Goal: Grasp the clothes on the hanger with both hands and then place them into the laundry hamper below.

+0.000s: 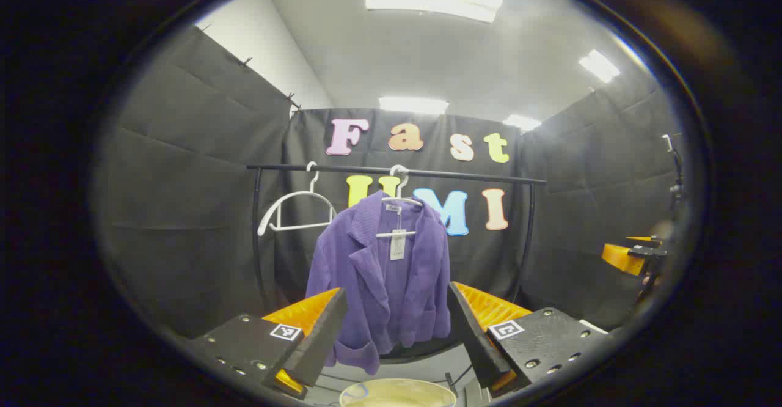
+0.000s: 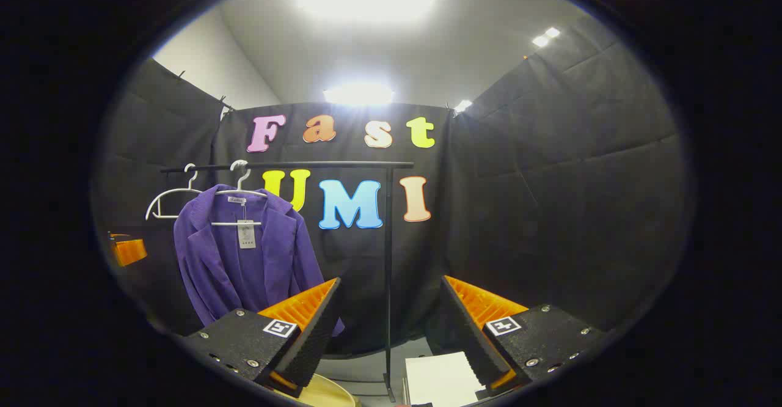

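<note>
My left tool (image 1: 397, 333) is gaping wide, framing the purple jacket (image 1: 382, 272) hanging ahead on its white hanger (image 1: 400, 202). My right tool (image 2: 391, 327) is also spreading apart, with the jacket sitting up to its left and the hamper rim (image 1: 397, 392) showing below.

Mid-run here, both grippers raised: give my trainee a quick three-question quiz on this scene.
1. True or false: the purple jacket still hangs on its hanger.
2. How many hangers are on the rail?
3. The left gripper is: A) shut on the jacket, B) open, short of it.

Key: 1 true. 2 two: one bears the jacket, one empty hanger beside it. 3 B. The right gripper is open too; the hamper waits below.
</note>
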Tool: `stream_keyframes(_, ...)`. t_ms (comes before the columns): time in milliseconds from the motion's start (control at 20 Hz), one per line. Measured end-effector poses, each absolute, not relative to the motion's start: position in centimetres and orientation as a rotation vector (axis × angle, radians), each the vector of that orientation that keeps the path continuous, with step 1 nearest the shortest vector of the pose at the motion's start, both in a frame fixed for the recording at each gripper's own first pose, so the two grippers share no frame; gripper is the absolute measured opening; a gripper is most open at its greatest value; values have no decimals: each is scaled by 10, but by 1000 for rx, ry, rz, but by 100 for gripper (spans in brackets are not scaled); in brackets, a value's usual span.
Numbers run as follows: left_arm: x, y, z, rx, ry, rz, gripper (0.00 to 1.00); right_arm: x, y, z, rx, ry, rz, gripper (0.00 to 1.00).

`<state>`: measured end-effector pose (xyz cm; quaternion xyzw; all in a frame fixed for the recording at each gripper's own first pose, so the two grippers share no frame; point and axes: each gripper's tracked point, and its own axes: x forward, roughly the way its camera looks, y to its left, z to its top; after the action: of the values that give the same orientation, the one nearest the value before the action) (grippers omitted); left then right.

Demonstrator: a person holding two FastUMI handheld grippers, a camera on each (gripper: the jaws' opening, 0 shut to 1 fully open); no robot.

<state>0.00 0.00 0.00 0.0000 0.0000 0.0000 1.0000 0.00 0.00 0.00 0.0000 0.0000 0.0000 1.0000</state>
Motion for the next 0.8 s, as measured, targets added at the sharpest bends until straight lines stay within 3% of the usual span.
stream_keyframes(250, -12, 7, -3, -33, 2, 28, 100, -5, 8, -6, -10, 5, 28, 96)
stream_keyframes(350, -18, 12, -3, -37, 2, 46, 95, -8, 10, -4, -13, -2, 39, 96)
stream_keyframes(400, -22, 13, -4, -49, 5, 48, 100, -11, 10, -4, -19, -6, 42, 96)
stream_keyframes(450, -24, 13, -4, -64, 5, 48, 95, -13, 10, -4, -26, -7, 43, 96)
stream_keyframes(600, -28, 16, -9, -93, 14, 57, 95, -17, 11, -5, -28, -2, 50, 97)
stream_keyframes(650, -30, 18, -8, -97, 14, 61, 100, -17, 11, -5, -29, -2, 50, 96)
stream_keyframes(700, -31, 18, -7, -102, 10, 63, 95, -18, 10, -4, -30, -3, 50, 96)
stream_keyframes(800, -32, 18, -5, -109, 3, 65, 95, -19, 10, -2, -27, -5, 52, 96)
